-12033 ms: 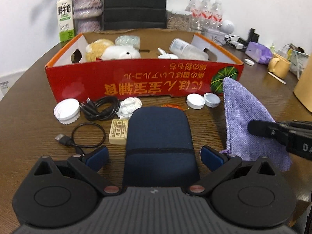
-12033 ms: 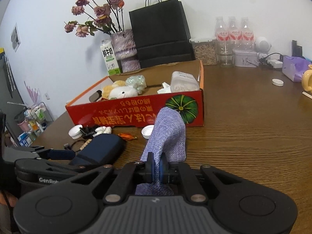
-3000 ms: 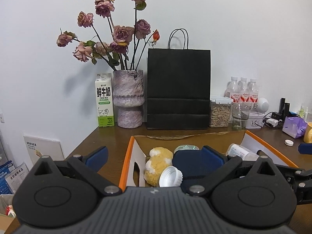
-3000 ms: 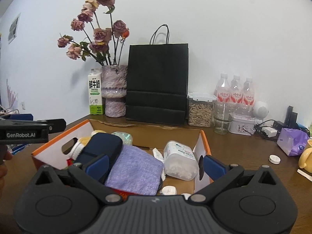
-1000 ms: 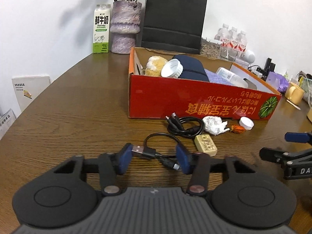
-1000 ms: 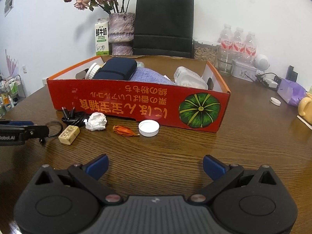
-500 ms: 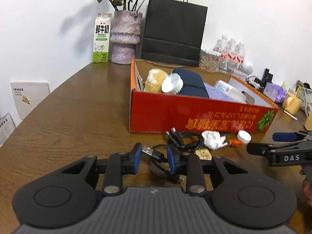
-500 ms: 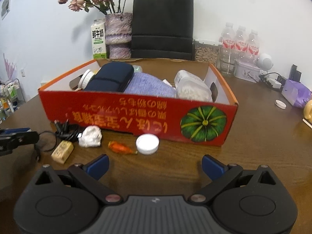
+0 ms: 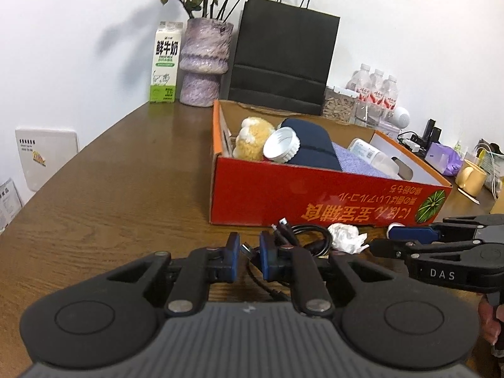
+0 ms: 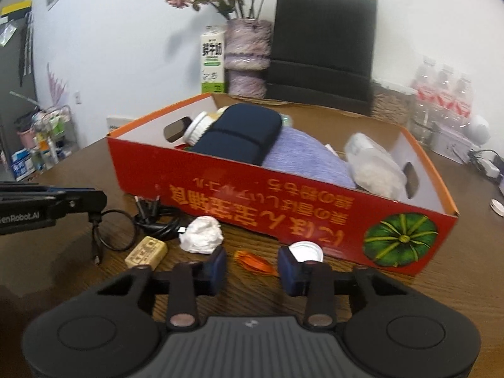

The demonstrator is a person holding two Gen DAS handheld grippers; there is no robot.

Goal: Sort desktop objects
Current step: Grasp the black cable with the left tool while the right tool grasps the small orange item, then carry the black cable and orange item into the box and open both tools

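The red cardboard box (image 9: pixel 315 195) holds a navy pouch (image 9: pixel 310 145), a purple cloth (image 10: pixel 302 154), a plush toy (image 9: pixel 250 138), a white lid (image 9: pixel 282 145) and a plastic jar (image 10: pixel 375 163). My left gripper (image 9: pixel 249 256) is shut on the plug end of a thin black USB cable (image 10: pixel 110 236) and holds it just above the table. My right gripper (image 10: pixel 252 267) is partly closed, its pads on either side of an orange wrapper (image 10: pixel 253 260), not touching it. A white cap (image 10: pixel 305 252) lies just beyond its right pad.
In front of the box lie a coiled black cable (image 10: pixel 157 220), a crumpled white tissue (image 10: pixel 203 234) and a small beige block (image 10: pixel 146 252). A milk carton (image 9: pixel 165 63), vase, black bag (image 9: pixel 280 56), water bottles and a yellow mug (image 9: pixel 471 176) stand behind.
My left gripper has closed on the thin cable's plug and lifted it. My right gripper has moved forward and down to the orange wrapper, its jaws narrowing around it.
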